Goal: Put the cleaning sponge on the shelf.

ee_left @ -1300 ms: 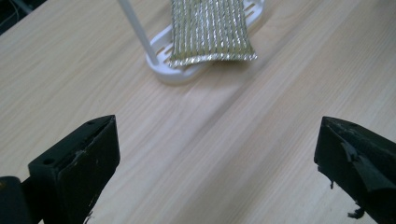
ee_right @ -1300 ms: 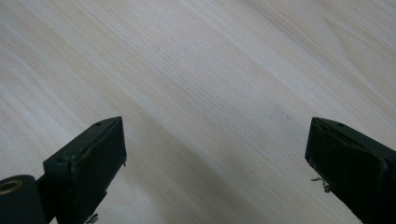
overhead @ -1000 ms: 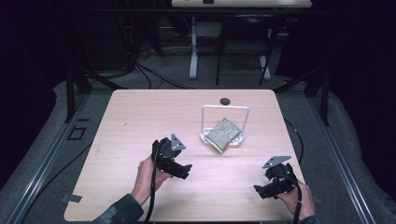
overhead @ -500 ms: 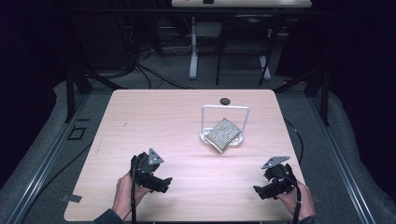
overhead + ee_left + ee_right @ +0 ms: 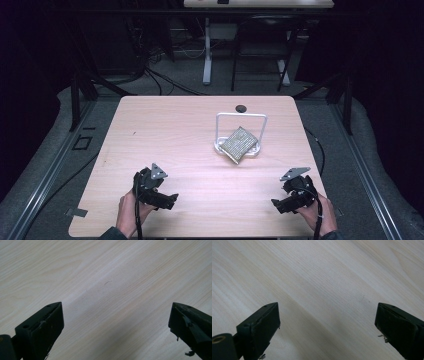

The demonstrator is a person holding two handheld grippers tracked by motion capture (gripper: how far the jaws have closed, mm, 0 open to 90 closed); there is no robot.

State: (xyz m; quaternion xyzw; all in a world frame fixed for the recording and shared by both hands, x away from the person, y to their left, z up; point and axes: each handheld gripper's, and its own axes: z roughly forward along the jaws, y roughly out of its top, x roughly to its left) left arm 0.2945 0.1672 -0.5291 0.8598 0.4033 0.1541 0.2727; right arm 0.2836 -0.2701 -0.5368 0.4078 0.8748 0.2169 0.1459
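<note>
1. Left gripper view: my left gripper (image 5: 115, 322) has its two black jaws spread wide with nothing between them, just pale wood grain of the table (image 5: 105, 270) below, marked by a tiny dark scratch.
2. In the right gripper view my right gripper (image 5: 327, 322) is likewise wide open and empty, looking down along its jaws at bare tabletop with diagonal grain.
3. From the high view, my left hand (image 5: 129, 212) holds its gripper near the table's front edge on the left side, with the grey three-cornered plate on top and the jaws turned toward the right.
4. My right hand (image 5: 316, 214) holds the other gripper near the front right corner, its grey plate up and its jaws turned toward the left; the two grippers are well apart.
5. Farther out, right of the table's centre, a white stand (image 5: 241, 118) with an upright frame sits on the wood, and a metallic mesh pad (image 5: 239, 144) leans tilted on the stand's base.
6. Beyond the stand, near the far edge, lies a small dark round object (image 5: 241, 108), too small to identify.
7. Past the table I see dark floor with cables and the legs of another table.
</note>
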